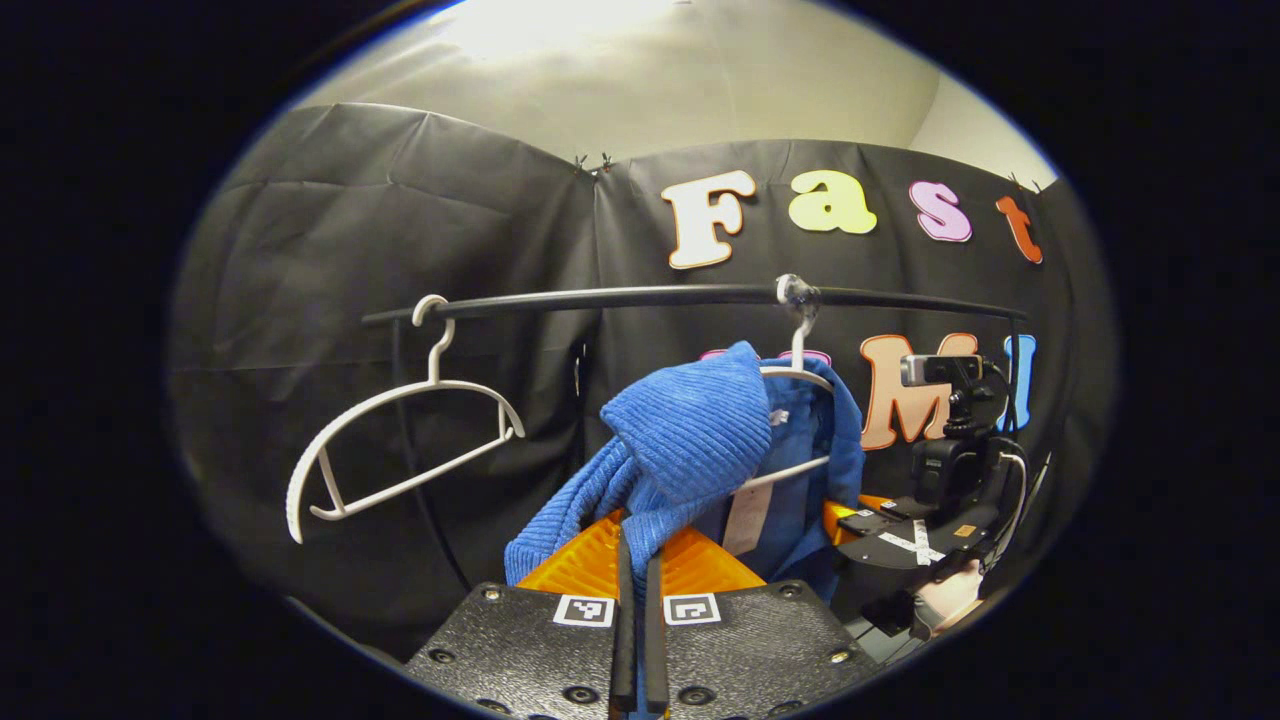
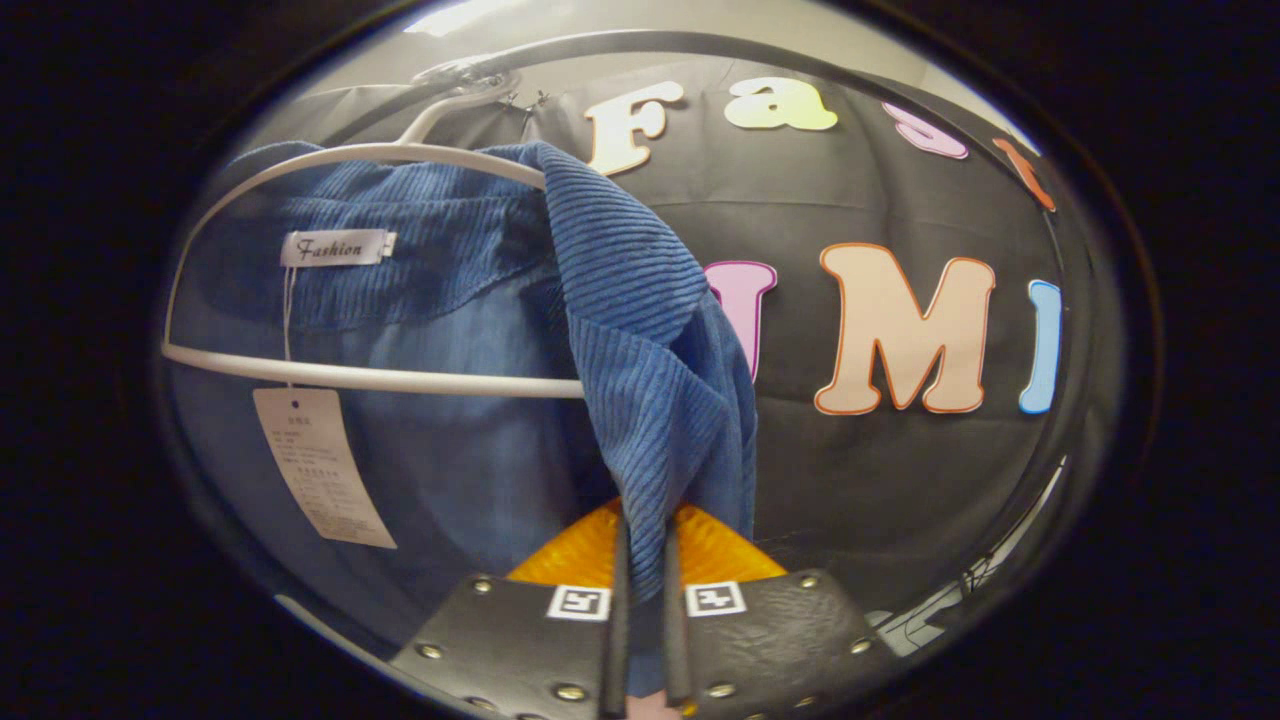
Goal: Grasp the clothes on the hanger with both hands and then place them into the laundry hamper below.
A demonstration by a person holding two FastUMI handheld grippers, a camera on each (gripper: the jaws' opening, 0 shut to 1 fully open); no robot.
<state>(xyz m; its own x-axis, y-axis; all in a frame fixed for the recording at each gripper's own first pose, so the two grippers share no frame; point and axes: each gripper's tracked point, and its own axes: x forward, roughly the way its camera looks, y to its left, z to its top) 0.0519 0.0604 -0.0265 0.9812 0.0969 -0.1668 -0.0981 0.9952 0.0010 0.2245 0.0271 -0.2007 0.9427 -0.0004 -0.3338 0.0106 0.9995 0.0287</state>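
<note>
— So, what are both grippers doing?
— I'm pinching the blue garment [image 1: 690,430] with the left gripper [image 1: 636,570] and right gripper [image 2: 643,545], each clenched on a fold. It's hanging on a white hanger [image 2: 380,380] at the rail's [image 1: 620,297] right end.

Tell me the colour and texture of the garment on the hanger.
The garment is blue with a ribbed, corduroy-like weave; the right gripper view shows it best.
</note>
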